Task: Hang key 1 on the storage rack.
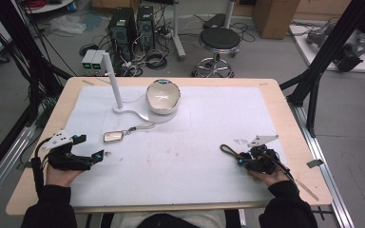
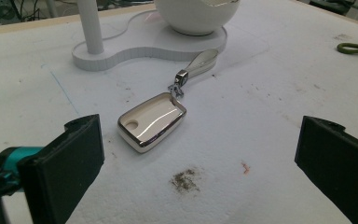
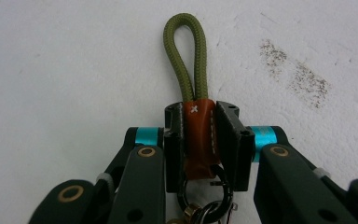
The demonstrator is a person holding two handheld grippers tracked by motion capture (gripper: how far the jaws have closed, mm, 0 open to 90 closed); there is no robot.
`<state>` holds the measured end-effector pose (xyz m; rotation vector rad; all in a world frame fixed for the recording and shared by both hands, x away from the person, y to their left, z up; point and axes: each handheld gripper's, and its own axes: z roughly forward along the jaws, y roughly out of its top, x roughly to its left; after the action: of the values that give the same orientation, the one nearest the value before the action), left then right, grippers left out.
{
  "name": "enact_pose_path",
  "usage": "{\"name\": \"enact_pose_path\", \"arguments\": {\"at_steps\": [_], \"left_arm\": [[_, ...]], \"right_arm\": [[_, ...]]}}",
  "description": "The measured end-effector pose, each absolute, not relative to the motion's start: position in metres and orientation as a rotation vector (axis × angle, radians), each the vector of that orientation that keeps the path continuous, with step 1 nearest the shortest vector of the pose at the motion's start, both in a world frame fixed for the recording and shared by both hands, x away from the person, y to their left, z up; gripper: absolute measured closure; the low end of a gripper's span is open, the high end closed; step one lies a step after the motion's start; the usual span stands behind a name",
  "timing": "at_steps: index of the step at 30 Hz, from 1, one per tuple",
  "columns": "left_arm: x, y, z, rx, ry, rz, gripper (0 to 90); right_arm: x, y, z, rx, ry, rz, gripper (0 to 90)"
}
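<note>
A: Right gripper [image 3: 198, 135] clamped on the leather tab of the olive cord keychain [image 3: 191, 70], low at five o'clock on the bench [image 1: 285, 118]. Left gripper [image 2: 196, 158] wide open, key fob [image 2: 151, 121] between and ahead of its jaws, near nine.

B: Best to close squarely across the fob's sides; glossy, likely slippery. Keyring below the tab cut off.

Black stool [image 1: 219, 39] on floor beyond worktop's [image 1: 285, 114] far edge, w/ two PC towers [image 1: 132, 26] far left of it. Cardboard box [image 1: 274, 16] far right. Cables strewn betw. them.
</note>
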<state>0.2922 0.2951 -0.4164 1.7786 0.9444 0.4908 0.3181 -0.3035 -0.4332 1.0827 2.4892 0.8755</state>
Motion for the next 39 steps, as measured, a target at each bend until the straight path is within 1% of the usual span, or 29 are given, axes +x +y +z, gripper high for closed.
{"name": "enact_pose_path", "arguments": {"at_steps": [8,22,29,31,38,39], "left_arm": [[0.293,0.292,-0.416,1.780,0.924,0.475,1.7],[0.292,0.294,-0.416,1.756,0.933,0.482,1.7],[0.291,0.295,-0.415,1.756,0.930,0.484,1.7],[0.291,0.295,-0.416,1.758,0.930,0.482,1.7],[0.291,0.296,-0.415,1.743,0.929,0.478,1.7],[0.291,0.296,-0.415,1.743,0.929,0.477,1.7]], "right_arm": [[0.312,-0.302,-0.432,1.092,2.479,0.882,74.7],[0.314,-0.298,-0.416,1.122,2.401,1.073,75.7],[0.325,-0.277,-0.402,1.074,2.429,1.101,75.6],[0.330,-0.267,-0.391,1.038,2.443,1.082,75.6],[0.336,-0.255,-0.366,0.987,2.452,1.089,75.5],[0.339,-0.250,-0.358,0.972,2.461,1.106,75.5]]}}
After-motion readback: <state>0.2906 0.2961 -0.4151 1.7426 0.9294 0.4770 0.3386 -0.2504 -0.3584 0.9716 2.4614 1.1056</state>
